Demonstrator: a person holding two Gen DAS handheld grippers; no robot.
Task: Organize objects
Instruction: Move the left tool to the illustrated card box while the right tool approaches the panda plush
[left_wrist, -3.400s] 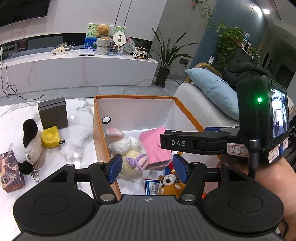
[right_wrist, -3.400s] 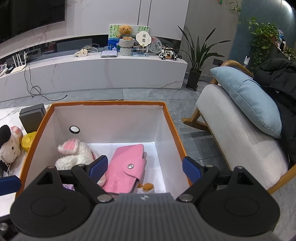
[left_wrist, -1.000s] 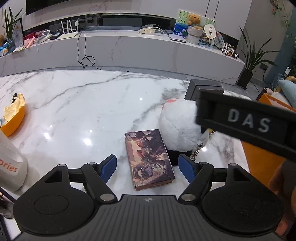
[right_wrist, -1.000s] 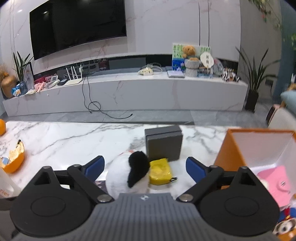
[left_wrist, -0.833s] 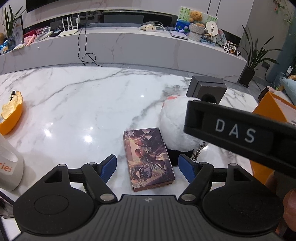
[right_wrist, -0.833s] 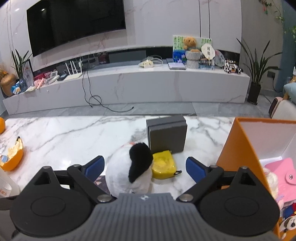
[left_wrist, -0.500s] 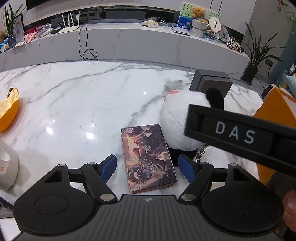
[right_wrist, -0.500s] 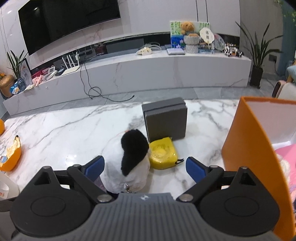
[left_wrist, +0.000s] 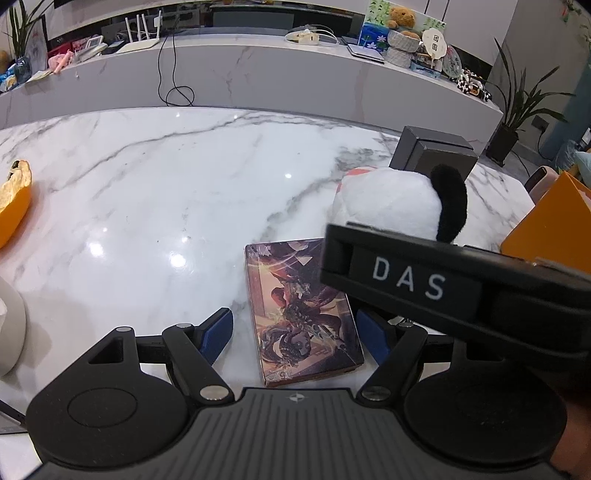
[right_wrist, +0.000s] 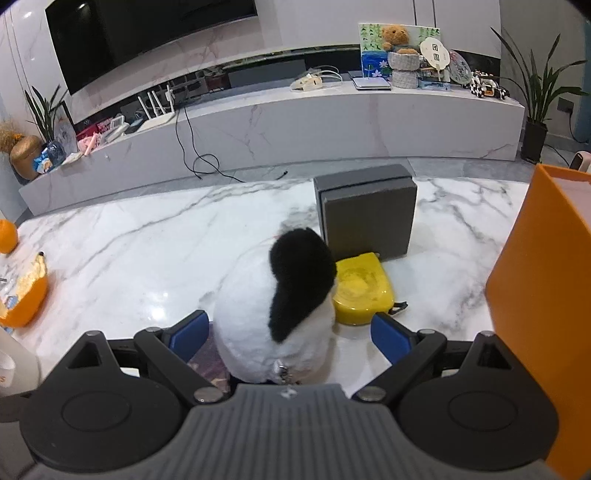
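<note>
Left wrist view: I'm holding the left gripper (left_wrist: 295, 330) over the card box (left_wrist: 301, 314), fingers apart and straddling its near end, pads not touching. Box is lying flat on the marble tabletop (left_wrist: 155, 192) toward its right edge, plush toy (left_wrist: 391, 203) just beyond it. The right gripper's body is blocking part of the plush.

Right wrist view: right gripper (right_wrist: 288, 334) jaws are closing around the plush toy (right_wrist: 273, 314), probably no contact yet. Yellow case (right_wrist: 364, 291) is sitting beside it, grey box (right_wrist: 367, 212) behind, orange bin (right_wrist: 543, 295) at the right edge.
</note>
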